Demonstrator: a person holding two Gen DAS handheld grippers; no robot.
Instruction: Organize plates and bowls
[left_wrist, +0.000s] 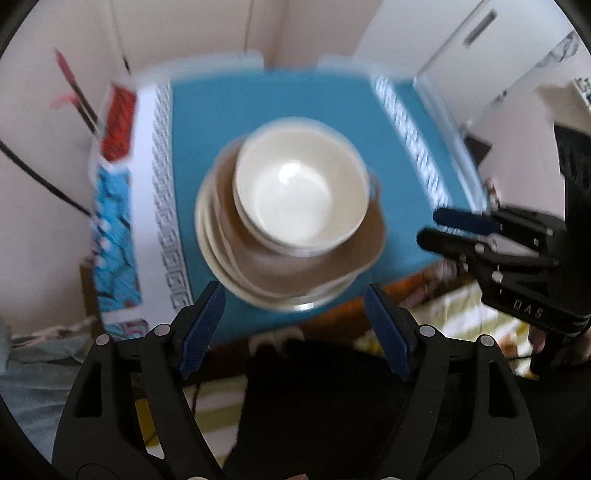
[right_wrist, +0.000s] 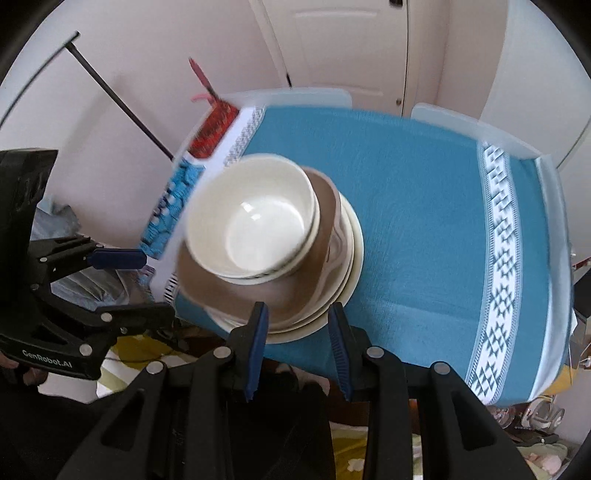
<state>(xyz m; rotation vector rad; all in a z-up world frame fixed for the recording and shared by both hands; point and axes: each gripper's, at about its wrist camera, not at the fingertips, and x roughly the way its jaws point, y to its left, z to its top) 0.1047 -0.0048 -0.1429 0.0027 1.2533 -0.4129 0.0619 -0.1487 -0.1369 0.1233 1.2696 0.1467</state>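
Left wrist shows glossy round cream bowls (left_wrist: 301, 186) stacked on brown and cream plates (left_wrist: 280, 273), both grippers' ribbed jaws released.

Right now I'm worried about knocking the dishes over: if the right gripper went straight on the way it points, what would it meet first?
Most likely the near rim of the plate stack: the right gripper, jaws open, frames that edge. The white bowl sits above and beyond. Depth is unclear.

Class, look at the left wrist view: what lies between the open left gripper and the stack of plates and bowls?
Only bare blue tablecloth and the table's near edge separate the left gripper from the stack of plates and bowls.
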